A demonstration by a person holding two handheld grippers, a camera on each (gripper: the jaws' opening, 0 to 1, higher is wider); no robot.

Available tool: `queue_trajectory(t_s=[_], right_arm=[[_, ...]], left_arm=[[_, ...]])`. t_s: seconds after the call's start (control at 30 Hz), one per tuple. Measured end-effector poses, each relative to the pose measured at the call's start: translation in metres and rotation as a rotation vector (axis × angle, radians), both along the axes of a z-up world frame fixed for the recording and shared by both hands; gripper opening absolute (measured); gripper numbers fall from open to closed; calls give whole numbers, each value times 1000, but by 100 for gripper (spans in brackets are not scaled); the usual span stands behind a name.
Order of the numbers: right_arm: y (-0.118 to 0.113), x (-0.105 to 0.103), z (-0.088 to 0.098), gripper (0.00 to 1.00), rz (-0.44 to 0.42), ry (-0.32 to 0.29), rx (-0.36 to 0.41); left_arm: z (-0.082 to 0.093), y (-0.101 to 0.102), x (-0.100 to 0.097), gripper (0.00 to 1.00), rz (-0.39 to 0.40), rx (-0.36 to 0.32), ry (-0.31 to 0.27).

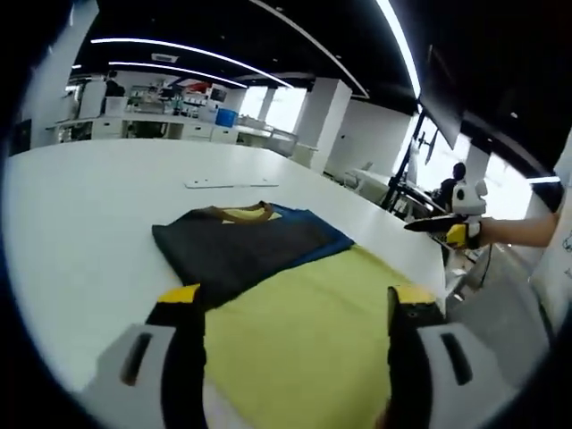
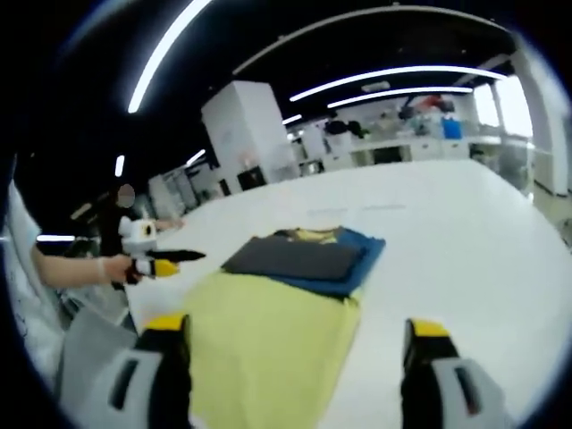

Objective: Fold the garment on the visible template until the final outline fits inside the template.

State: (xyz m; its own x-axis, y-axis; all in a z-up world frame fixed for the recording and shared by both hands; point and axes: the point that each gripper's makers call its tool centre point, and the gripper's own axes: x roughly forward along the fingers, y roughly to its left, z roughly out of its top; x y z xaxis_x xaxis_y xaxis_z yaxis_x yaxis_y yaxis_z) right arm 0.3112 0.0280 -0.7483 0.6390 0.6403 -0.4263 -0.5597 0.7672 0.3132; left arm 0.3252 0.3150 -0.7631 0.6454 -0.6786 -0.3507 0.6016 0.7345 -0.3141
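A folded garment, dark grey on top with blue beneath and a yellow collar, lies on the white table. A flat yellow sheet runs from it toward me; I cannot tell whether this is the template or part of the garment. My left gripper hovers open over the sheet's near end. The right gripper shows side-on at the table's right edge, held by a hand. In the right gripper view, my right gripper is open above the yellow sheet, the garment lies beyond it, and the left gripper enters from the left.
A thin white strip lies on the table beyond the garment. The table's edge drops off at the right, with chairs and a seated person behind. Counters and shelves line the far wall. Bare table stretches to the right.
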Motion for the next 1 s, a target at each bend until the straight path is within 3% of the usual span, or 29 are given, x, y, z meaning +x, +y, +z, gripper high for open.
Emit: queue_trajectory(t_s=[0.07,0.4,1.0], right_arm=[[1,-2,-1,92,0,7,-2],[7,-14,-2,95,20,0,-11],[-2,-46,-13,93,50,3,-110]], left_arm=[[1,3,-8,81,-5,7,2],[1,3,-34,82,-63,32,13],[-14,12,-73,74,-97,85,100]])
